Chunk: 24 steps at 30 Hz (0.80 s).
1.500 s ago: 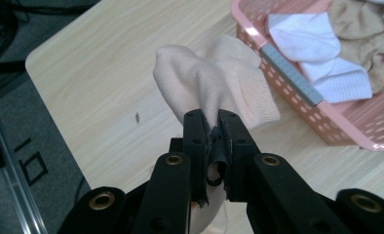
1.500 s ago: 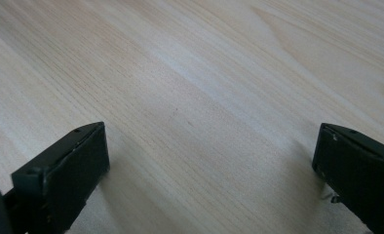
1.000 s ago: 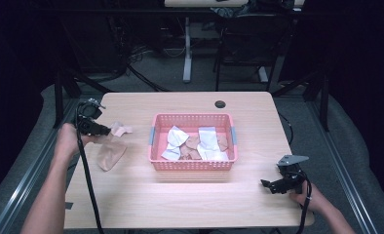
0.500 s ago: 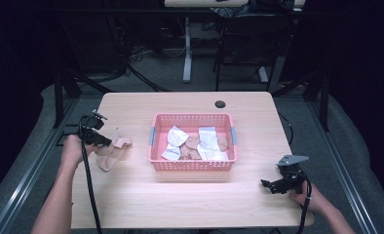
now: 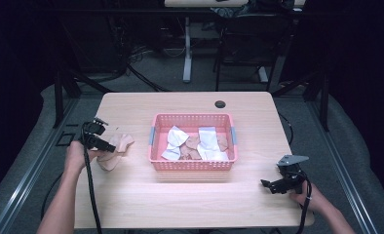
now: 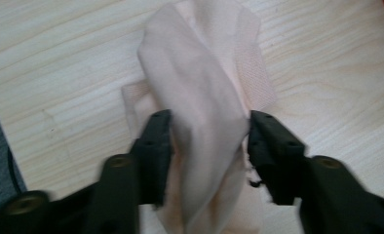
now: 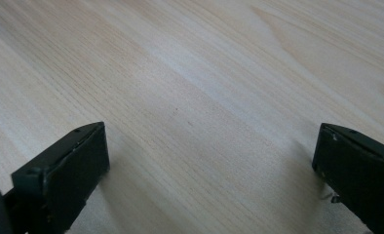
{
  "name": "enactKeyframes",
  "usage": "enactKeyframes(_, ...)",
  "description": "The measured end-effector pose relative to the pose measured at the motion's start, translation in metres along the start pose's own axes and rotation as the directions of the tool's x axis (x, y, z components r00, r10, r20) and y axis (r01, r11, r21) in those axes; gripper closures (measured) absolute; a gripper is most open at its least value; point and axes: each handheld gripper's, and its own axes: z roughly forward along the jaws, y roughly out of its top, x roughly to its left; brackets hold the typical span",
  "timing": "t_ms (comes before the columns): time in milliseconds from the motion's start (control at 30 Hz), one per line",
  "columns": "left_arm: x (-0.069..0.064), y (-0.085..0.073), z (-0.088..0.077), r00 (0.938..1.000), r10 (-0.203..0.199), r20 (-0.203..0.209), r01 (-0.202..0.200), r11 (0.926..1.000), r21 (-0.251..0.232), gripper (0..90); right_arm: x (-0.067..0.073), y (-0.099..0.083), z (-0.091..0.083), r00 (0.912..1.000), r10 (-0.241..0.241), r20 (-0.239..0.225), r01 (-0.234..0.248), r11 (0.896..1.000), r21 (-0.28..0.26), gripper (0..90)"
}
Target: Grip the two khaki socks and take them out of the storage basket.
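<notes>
A pale beige cloth (image 5: 116, 148) is seen lying crumpled on the left part of the wooden table (image 5: 190, 204), just left of the pink basket (image 5: 193, 165) but apart from it. The left gripper (image 5: 111, 148) is held low over this cloth, with the person's left hand (image 5: 78, 155) behind it and a black cable trailing back toward the table's near edge. In the left gripper view the cloth (image 6: 204, 126) is shown rising in a soft fold between the two black jaws; the jaws have just been opening, and the fold now stands between them with the fabric brushing the inner faces, so the cloth is judged released rather than clamped. The rest of the cloth is spread flat on the wood beyond and beside the jaws. The right gripper (image 5: 267, 185) is held near the table's front right corner, well apart from the basket, in the person's right hand (image 5: 309, 197). In the right gripper view its jaws are seen standing wide apart over bare wood (image 7: 204, 97), with nothing between them. Inside the basket, several white and beige cloths (image 5: 195, 144) are noted lying in a loose heap on its floor. A small dark round cap (image 5: 220, 104) is seen on the table's far side, behind the basket.
</notes>
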Motion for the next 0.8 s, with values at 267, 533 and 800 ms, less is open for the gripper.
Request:
enactKeyframes(267,-0.009,-0.013,-0.02,0.9994,-0.006,-0.035,0.004,0.9977,-0.068,14.6,0.0,0.0,0.0,1.0,0.0,0.001,0.0,1.0,0.0,0.0)
enactKeyframes(533,-0.027,-0.046,-0.025,0.9982,-0.002,-0.06,-0.004,0.9951,-0.098,0.0,0.0,0.0,0.0,1.0,0.005,-0.001,-0.005,1.0,-0.006,0.0)
enactKeyframes(800,-0.028,-0.074,-0.021,0.9962,-0.028,-0.083,0.016,0.9897,-0.142,0.0,0.0,0.0,0.0,1.0,0.006,-0.001,-0.006,1.0,-0.006,0.0)
